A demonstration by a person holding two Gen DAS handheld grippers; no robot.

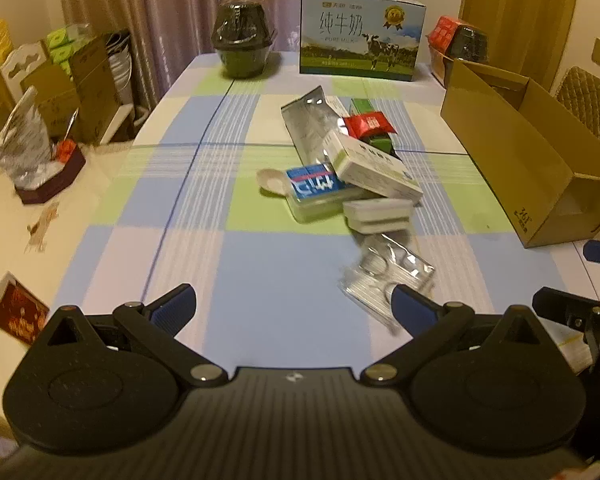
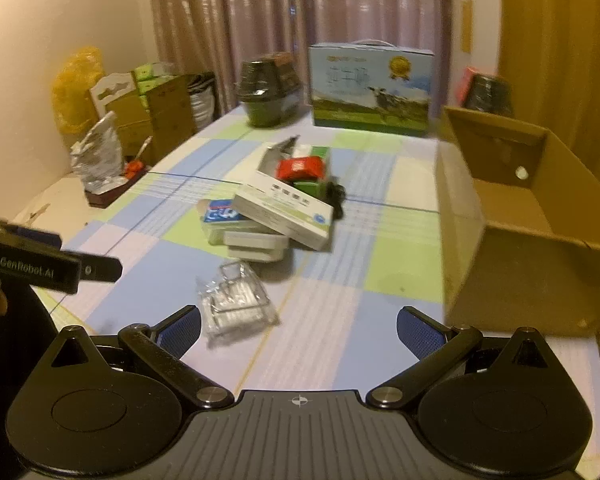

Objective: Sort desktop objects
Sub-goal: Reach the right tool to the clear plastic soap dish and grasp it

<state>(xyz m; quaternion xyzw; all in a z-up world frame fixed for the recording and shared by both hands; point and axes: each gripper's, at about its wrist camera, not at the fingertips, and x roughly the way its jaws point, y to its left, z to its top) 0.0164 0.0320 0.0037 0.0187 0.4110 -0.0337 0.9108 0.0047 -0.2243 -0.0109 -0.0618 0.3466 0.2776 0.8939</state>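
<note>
Left wrist view: left gripper point(image 1: 294, 308) fingers spread wide, empty. Right gripper point(image 2: 299, 326) likewise. Clear plastic packet point(image 2: 236, 304) lies nearest on the surface; cardboard box point(image 2: 512, 216) stands open alongside, presumably for sorting.

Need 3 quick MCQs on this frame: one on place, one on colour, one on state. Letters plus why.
1. Where is the open cardboard box relative to the pile?
A. left
B. right
C. on top

2. What colour is the small packet on top of the pile?
A. red
B. yellow
C. purple

3. How is the left gripper?
A. shut on a box
B. shut, empty
C. open, empty

Answers:
1 B, it sits at the table's right edge.
2 A, its wrapper is red.
3 C, the fingers are spread with only the tablecloth between them.
</note>
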